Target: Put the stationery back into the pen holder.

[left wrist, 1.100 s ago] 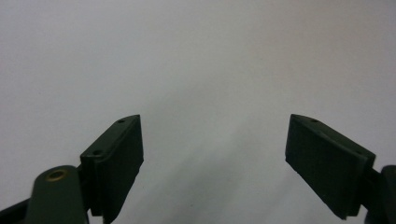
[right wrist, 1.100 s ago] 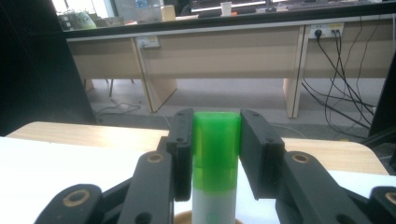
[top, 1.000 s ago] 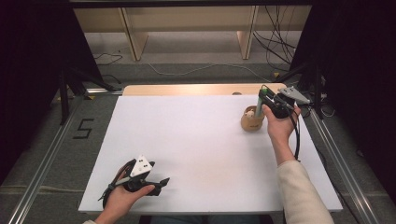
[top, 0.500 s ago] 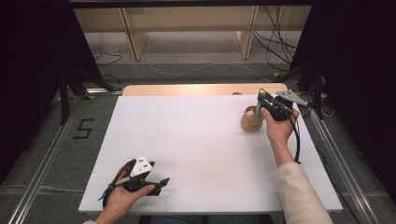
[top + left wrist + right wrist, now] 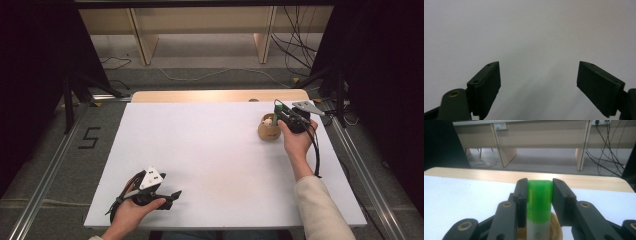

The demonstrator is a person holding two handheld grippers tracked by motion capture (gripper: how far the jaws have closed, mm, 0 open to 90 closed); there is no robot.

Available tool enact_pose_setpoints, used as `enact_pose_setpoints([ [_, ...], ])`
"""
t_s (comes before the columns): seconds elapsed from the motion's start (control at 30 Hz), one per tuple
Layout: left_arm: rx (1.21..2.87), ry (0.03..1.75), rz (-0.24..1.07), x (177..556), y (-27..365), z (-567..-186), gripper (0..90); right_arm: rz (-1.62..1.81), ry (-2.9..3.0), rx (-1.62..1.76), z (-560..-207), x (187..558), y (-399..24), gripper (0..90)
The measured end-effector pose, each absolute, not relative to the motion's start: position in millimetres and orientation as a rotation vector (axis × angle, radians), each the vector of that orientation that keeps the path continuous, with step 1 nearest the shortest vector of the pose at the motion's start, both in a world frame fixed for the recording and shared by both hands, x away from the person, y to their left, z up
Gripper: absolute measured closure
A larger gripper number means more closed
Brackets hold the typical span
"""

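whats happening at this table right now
A person works at a white table with a claw in each hand. The right claw is shut on the green cap of a white tube, held upright over a small round wooden bowl at the far right of the table. The left claw rests near the front left with its jaws open and nothing between them.

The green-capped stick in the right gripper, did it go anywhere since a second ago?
Hardly. The right gripper stays shut on the green-capped stick, held upright over the small wooden bowl, with only a tiny shift. The left gripper stays open low over the white table, in the same place. Nothing was picked up or let go.
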State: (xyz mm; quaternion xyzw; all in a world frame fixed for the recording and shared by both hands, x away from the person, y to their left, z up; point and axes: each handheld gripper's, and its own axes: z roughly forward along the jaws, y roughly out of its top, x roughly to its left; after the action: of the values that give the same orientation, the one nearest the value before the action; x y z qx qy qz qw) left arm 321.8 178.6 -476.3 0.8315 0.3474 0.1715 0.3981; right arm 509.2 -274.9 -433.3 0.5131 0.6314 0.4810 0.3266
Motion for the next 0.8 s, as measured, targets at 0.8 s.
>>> enact_pose_setpoints([
  [0.8,2.106,0.881,0.435,321.9,178.7,-476.4,19.4,1.212,1.74,1.342,-426.4,503.5,-274.7,48.4],
])
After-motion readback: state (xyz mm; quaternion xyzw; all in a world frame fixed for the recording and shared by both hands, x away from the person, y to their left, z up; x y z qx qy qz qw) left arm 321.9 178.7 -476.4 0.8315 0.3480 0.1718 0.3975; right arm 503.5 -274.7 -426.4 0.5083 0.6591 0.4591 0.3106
